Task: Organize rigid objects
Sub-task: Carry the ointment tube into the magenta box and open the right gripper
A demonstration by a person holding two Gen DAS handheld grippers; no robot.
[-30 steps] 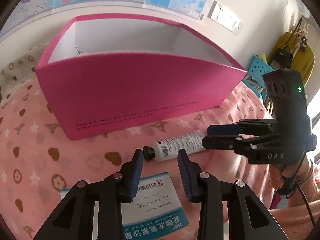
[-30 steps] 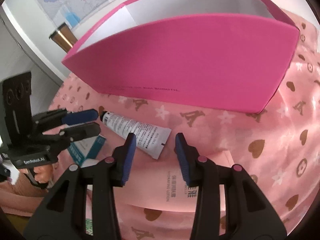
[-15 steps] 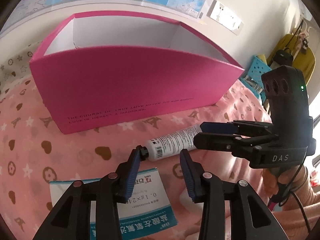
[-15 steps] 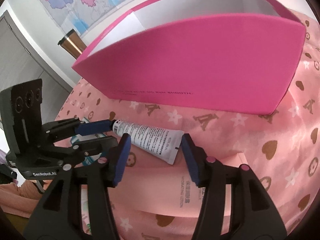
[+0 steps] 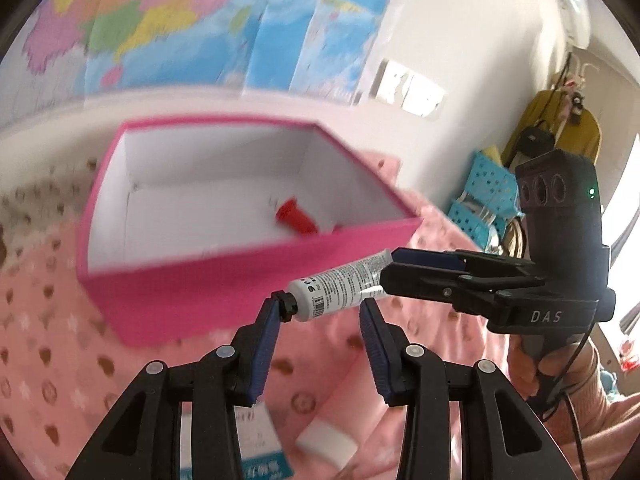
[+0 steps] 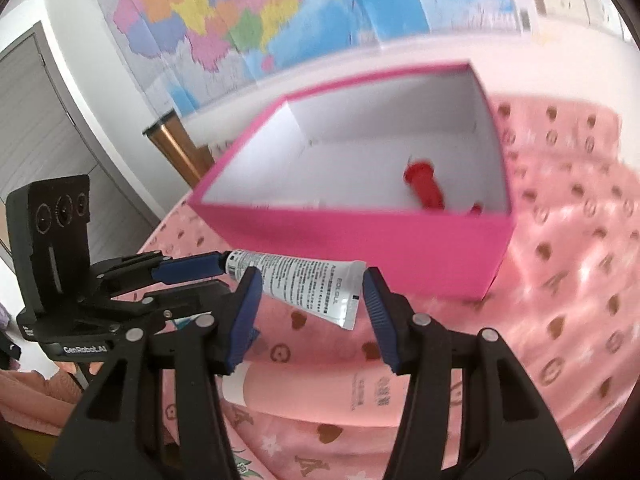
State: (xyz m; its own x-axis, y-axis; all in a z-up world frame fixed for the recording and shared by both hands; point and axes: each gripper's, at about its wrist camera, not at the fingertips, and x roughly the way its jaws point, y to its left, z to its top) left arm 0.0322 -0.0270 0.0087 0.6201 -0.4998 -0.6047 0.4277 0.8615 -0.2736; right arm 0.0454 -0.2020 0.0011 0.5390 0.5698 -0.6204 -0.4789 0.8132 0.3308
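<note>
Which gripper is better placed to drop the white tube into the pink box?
Probably the right gripper. Both grippers' jaws have just been opening, yet the flat tail of the white tube sits between the right's jaws, before the pink box. The left gripper meets only the cap end.

My right gripper [image 5: 400, 272] has "DAS" on its side. My left gripper [image 6: 212, 276] says "GenRobot.AI". The white tube [image 6: 308, 292] has small print, too tiny for me to read.
</note>
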